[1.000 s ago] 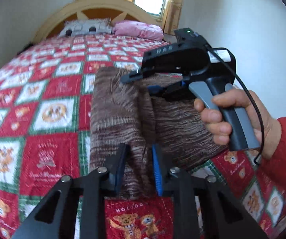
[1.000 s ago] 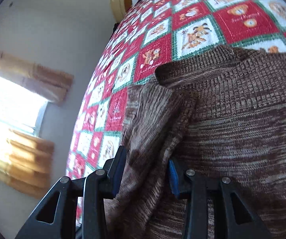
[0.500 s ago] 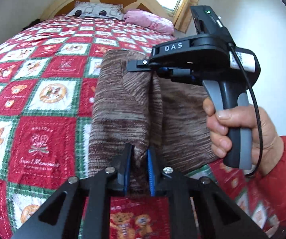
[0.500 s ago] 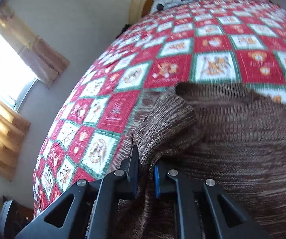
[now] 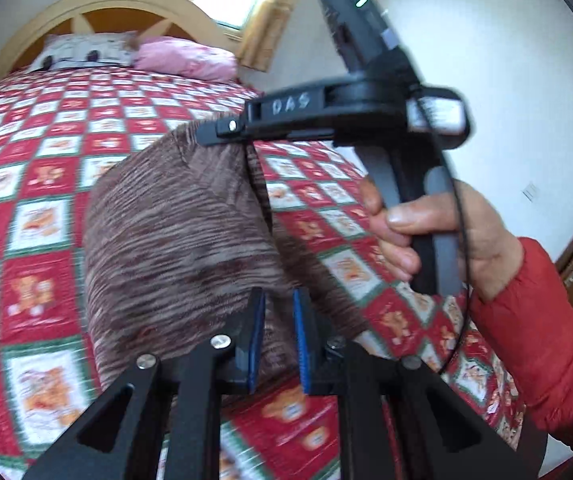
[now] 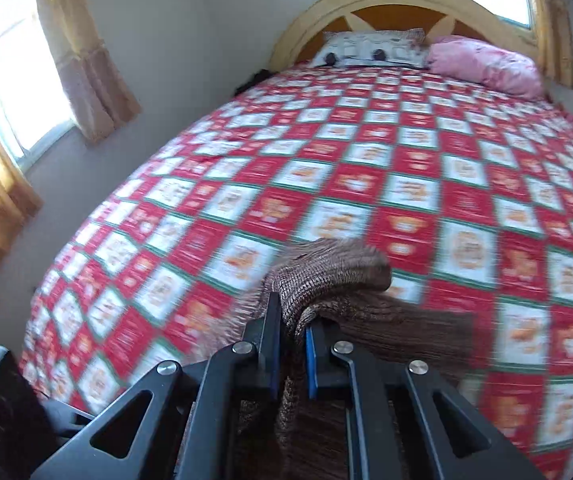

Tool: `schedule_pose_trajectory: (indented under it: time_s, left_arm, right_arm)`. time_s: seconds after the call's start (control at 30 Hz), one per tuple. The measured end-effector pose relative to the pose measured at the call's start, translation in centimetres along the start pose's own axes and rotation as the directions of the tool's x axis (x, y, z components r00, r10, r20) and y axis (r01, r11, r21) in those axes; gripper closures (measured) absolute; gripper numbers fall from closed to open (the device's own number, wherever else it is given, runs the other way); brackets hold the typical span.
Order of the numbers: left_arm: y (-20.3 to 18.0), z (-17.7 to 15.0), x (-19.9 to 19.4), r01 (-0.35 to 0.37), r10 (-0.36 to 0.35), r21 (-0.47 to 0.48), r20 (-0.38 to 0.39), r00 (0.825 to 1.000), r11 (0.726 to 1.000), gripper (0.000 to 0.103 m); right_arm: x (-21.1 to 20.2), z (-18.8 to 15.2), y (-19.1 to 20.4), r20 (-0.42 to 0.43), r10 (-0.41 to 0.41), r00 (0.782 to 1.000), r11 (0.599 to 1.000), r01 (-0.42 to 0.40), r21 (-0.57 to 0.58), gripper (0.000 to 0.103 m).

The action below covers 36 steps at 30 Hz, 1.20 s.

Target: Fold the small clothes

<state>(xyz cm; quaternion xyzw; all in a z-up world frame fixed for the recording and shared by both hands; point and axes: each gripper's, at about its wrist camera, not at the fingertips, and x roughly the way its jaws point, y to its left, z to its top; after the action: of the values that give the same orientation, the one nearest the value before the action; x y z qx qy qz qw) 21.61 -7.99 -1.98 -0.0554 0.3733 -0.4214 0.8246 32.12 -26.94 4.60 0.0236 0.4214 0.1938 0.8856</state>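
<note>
Brown marled knit garment (image 5: 174, 240) lifted above red-and-white patchwork bed quilt (image 5: 38, 184) at frame centre. Left claw (image 5: 276, 336) clamped on near edge, right claw (image 6: 291, 354) pinching far edge. Likely mid-fold; next, carrying held edge across, laying flat, releasing.

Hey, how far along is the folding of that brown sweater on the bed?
Done: both grippers have hold of the sweater. In hand: the left gripper pinches its near edge and the right gripper its far edge, lifting that side off the quilt. Left: lay it over, flatten it, release; no finished fold shows.
</note>
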Motion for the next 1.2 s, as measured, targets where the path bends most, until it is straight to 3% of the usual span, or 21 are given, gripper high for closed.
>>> schedule_pose_trajectory:
  time_s: [0.13, 0.27, 0.37, 0.4, 0.5, 0.53, 0.6, 0.67, 0.73, 0.83, 0.97, 1.0, 1.03, 1.07, 1.1, 1.13, 1.2]
  left_arm:
    - [-0.9, -0.7, 1.5, 0.017, -0.016, 0.013, -0.026, 1.000, 1.000, 0.087]
    - [0.2, -2.1, 1.7, 0.023, -0.025, -0.026, -0.055, 0.998, 0.999, 0.087]
    - [2.0, -3.0, 1.3, -0.006, 0.001, -0.078, -0.067, 0.998, 0.997, 0.086]
    - [2.1, -3.4, 1.0, -0.008, 0.002, -0.095, -0.068, 0.998, 0.995, 0.086]
    - [2.9, -4.7, -0.3, -0.012, 0.003, -0.141, -0.061, 0.998, 0.990, 0.086]
    - [3.1, -5.0, -0.6, -0.024, 0.015, -0.145, -0.058, 0.998, 0.989, 0.086]
    - [3.5, -5.9, -1.2, -0.053, 0.046, -0.144, -0.054, 0.998, 0.988, 0.085]
    - [3.8, -6.9, -1.9, -0.074, 0.067, -0.157, -0.047, 0.997, 0.985, 0.076]
    - [4.5, -7.4, -2.0, -0.069, 0.062, -0.188, -0.043, 0.997, 0.980, 0.075]
    - [4.8, -8.3, -2.4, -0.065, 0.056, -0.227, -0.049, 0.997, 0.972, 0.075]
    - [4.7, -8.6, -2.9, -0.059, 0.046, -0.250, -0.059, 0.997, 0.966, 0.075]
    - [4.5, -8.7, -3.4, -0.062, 0.051, -0.246, -0.053, 0.997, 0.967, 0.075]
    - [4.3, -8.9, -3.9, -0.069, 0.060, -0.240, -0.044, 0.997, 0.968, 0.073]
    - [4.4, -8.9, -4.4, -0.076, 0.070, -0.238, -0.037, 0.997, 0.968, 0.063]
    - [4.5, -9.1, -5.0, -0.089, 0.086, -0.241, -0.023, 0.996, 0.967, 0.058]
    - [4.5, -9.2, -5.6, -0.099, 0.100, -0.244, -0.009, 0.995, 0.965, 0.049]
    - [4.7, -9.5, -6.3, -0.107, 0.113, -0.246, 0.010, 0.994, 0.963, 0.044]
  right_arm:
    - [1.5, -2.5, -6.0, -0.072, -0.054, 0.996, 0.997, 0.057, 0.044, 0.094]
    - [4.8, -5.7, -9.4, -0.131, -0.098, 0.986, 0.992, 0.107, 0.066, 0.094]
    - [4.9, -6.8, -10.2, -0.068, -0.085, 0.994, 0.991, 0.092, 0.102, 0.088]
    - [4.6, -7.1, -10.6, -0.050, -0.068, 0.996, 0.987, 0.074, 0.143, 0.083]
    - [2.9, -7.9, -11.8, -0.029, -0.035, 0.999, 0.957, 0.041, 0.289, 0.046]
    - [1.8, -8.4, -12.1, -0.009, -0.027, 1.000, 0.944, 0.029, 0.330, 0.044]
    - [-1.4, -10.0, -12.4, 0.081, -0.004, 0.997, 0.907, -0.030, 0.420, 0.043]
    - [-4.9, -12.7, -11.4, 0.177, 0.029, 0.984, 0.871, -0.112, 0.478, 0.043]
    - [-6.6, -14.8, -9.4, 0.212, 0.086, 0.973, 0.862, -0.180, 0.474, 0.043]
    - [-7.2, -18.1, -5.3, 0.194, 0.133, 0.972, 0.866, -0.210, 0.455, 0.043]
    - [-4.3, -20.8, -2.9, 0.104, 0.105, 0.989, 0.863, -0.143, 0.485, 0.044]
    - [-3.9, -21.0, -2.5, 0.115, 0.097, 0.989, 0.866, -0.141, 0.479, 0.044]
    - [-3.9, -20.9, -2.3, 0.128, 0.087, 0.988, 0.872, -0.138, 0.469, 0.044]
    - [-3.7, -20.5, -2.0, 0.129, 0.079, 0.989, 0.878, -0.130, 0.460, 0.044]
    - [-3.6, -20.2, -1.9, 0.125, 0.076, 0.989, 0.882, -0.125, 0.454, 0.052]
    - [-3.3, -20.0, -1.7, 0.116, 0.078, 0.990, 0.886, -0.122, 0.448, 0.068]
    - [-2.2, -19.5, -0.8, 0.049, 0.077, 0.996, 0.907, -0.091, 0.410, 0.074]
